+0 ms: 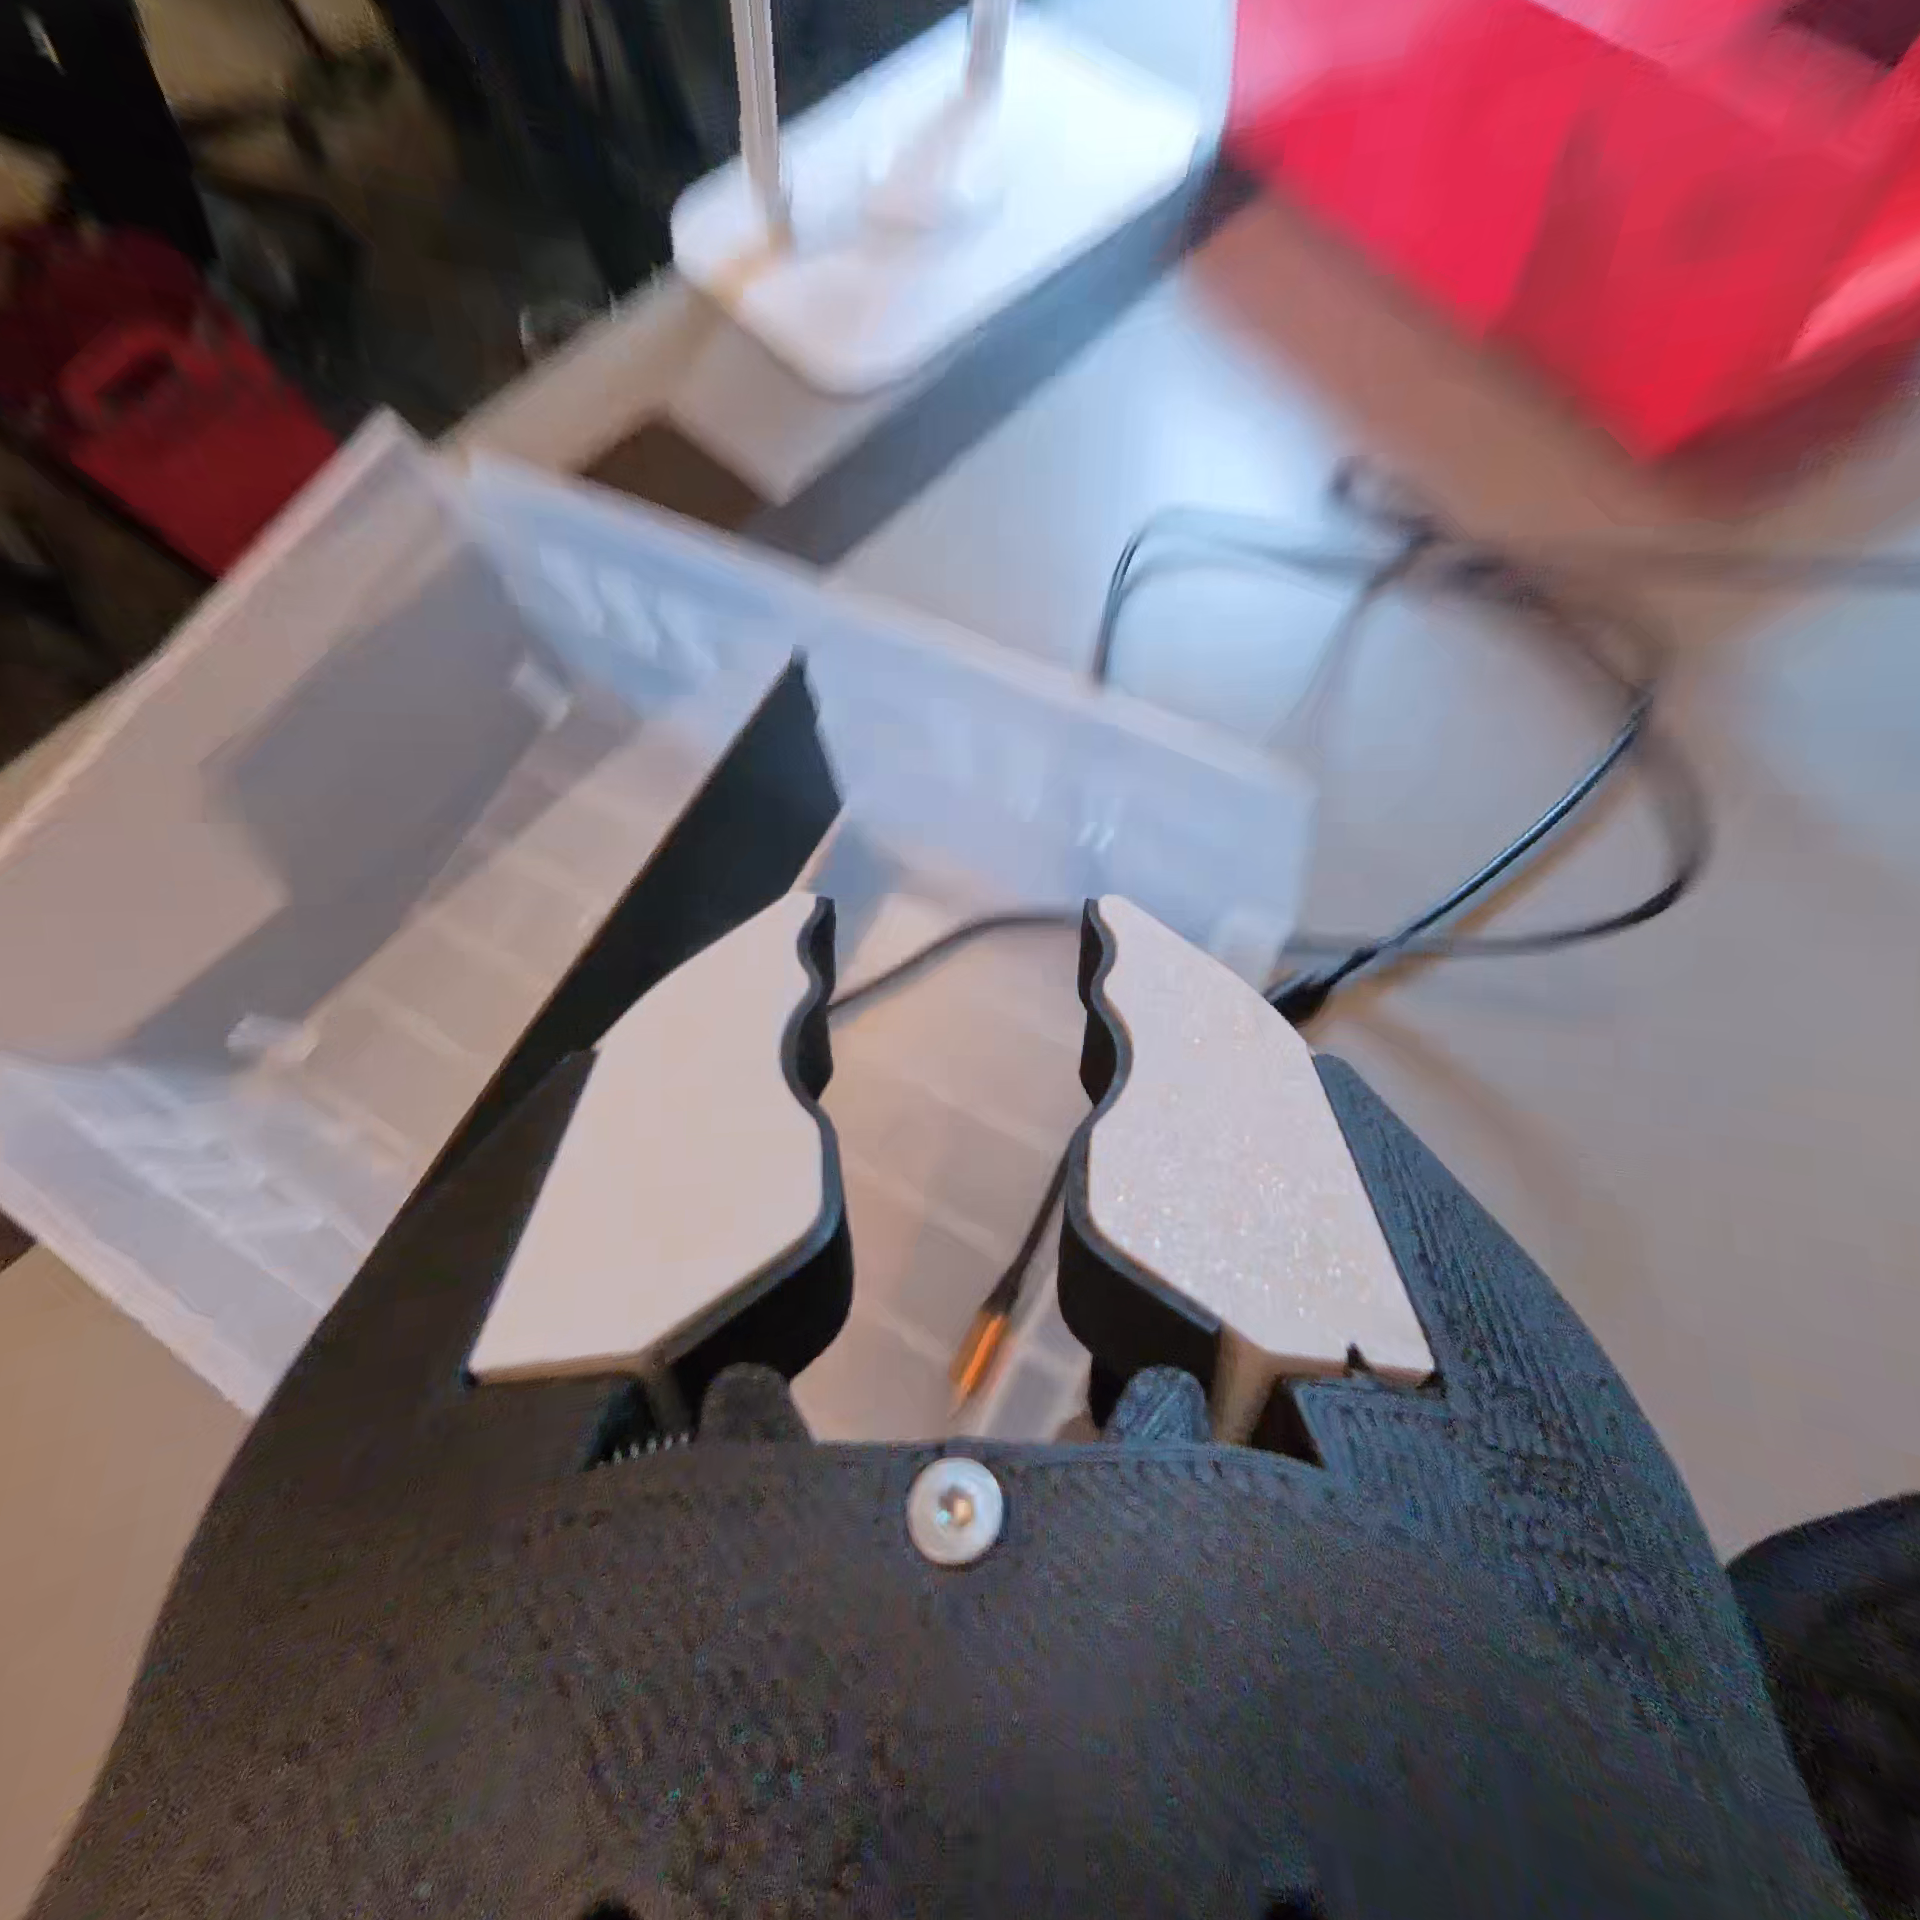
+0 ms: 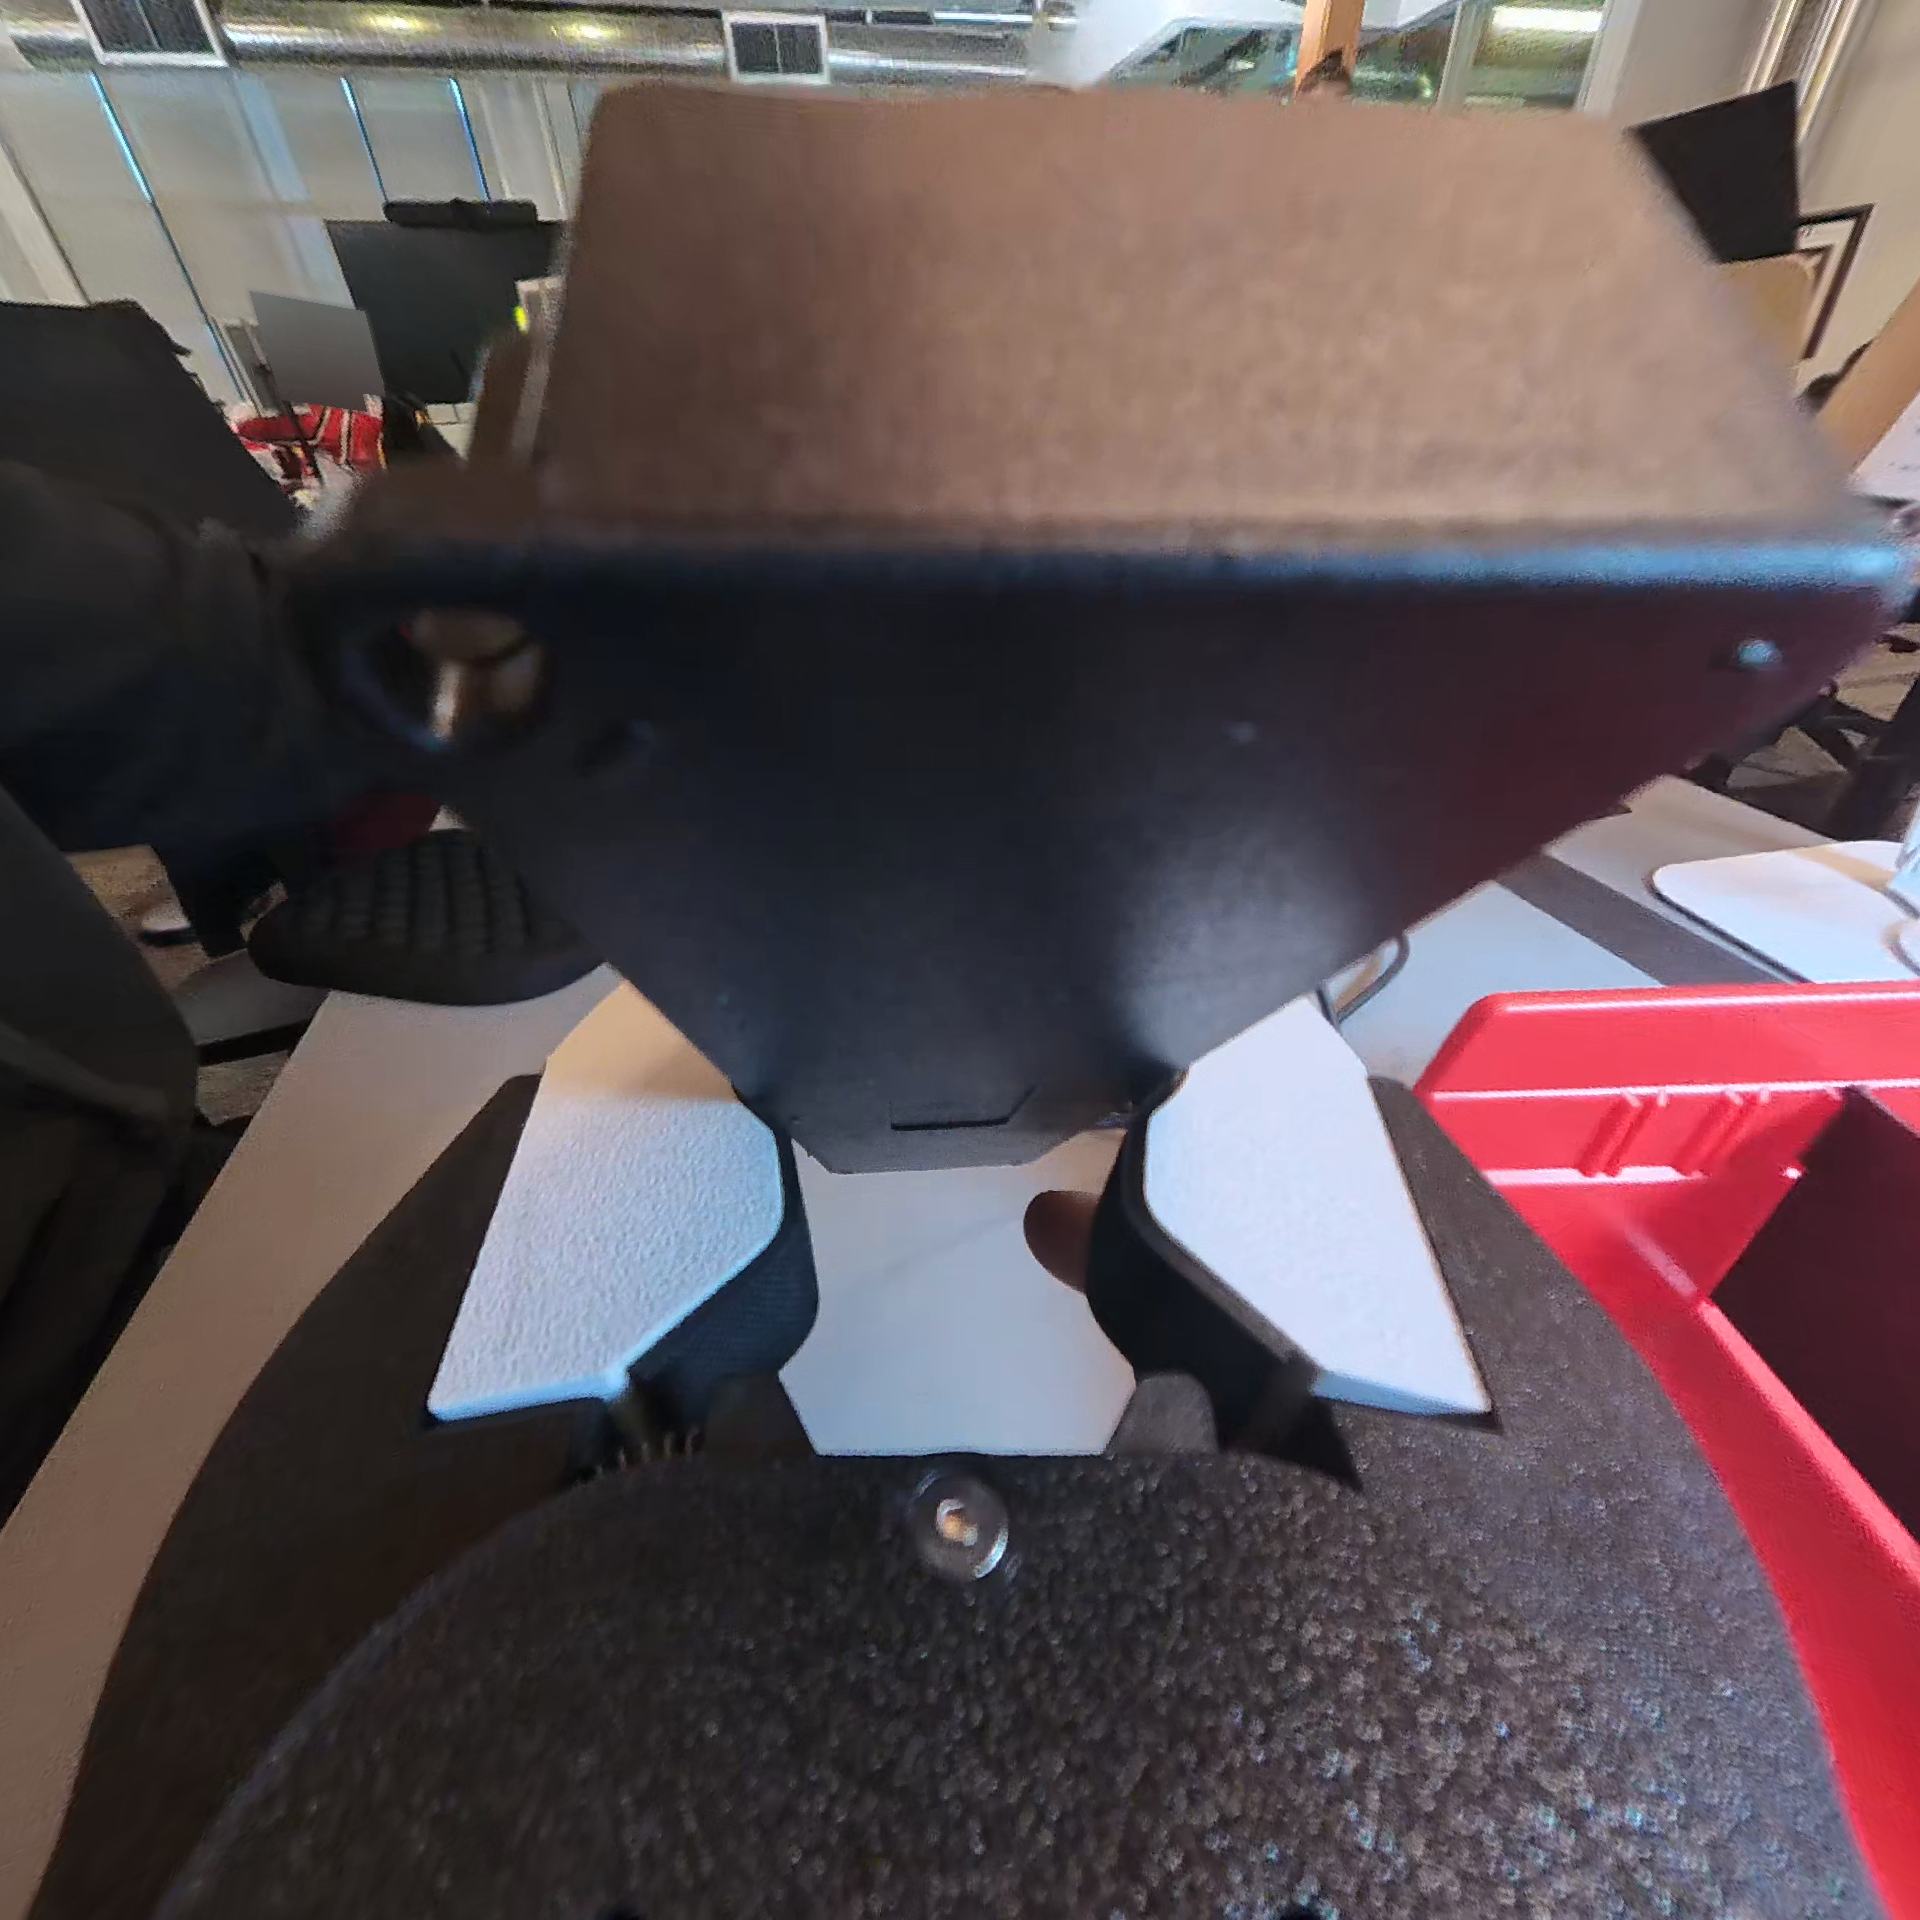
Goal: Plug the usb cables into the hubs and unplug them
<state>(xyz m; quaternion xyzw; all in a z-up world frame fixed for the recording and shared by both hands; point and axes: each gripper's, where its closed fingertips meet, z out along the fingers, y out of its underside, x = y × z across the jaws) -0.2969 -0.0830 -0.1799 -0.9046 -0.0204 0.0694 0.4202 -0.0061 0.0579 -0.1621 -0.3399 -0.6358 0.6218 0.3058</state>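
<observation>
Work table [image 1: 1558, 1195], pale, under and ahead of both claws. Black housing [image 2: 1039, 727], blurred, directly in front of the right gripper [image 2: 961, 1195] and filling most of its view; probably the other tool's body, though this is not certain. It hides the right fingertips; the visible lower parts of the jaws stand apart with only bare table between them. Red bin [image 2: 1662, 1195], open-topped, just right of the right claw. Clear plastic compartment box [image 1: 312, 831], lid raised, under and left-ahead of the left gripper [image 1: 956, 914], whose jaws are spread and empty. White stand base [image 1: 914, 260], far ahead of the left claw. Usb cables [image 1: 1558, 831], thin and black, looped loose on the table ahead-right of the left claw. One plug end [image 1: 987, 1340], metal-tipped, lies low between the left jaws near their roots, apparently on the box. Hubs: none identifiable through the motion blur. Handling note, as judgement: the step appears to be picking up a plug. Pull the left claw back until the plug sits at the pad tips, take it by the moulded body rather than the cord, keep it square to the pads for insertion, and move the right claw aside first, since the two tools crowd each other.
</observation>
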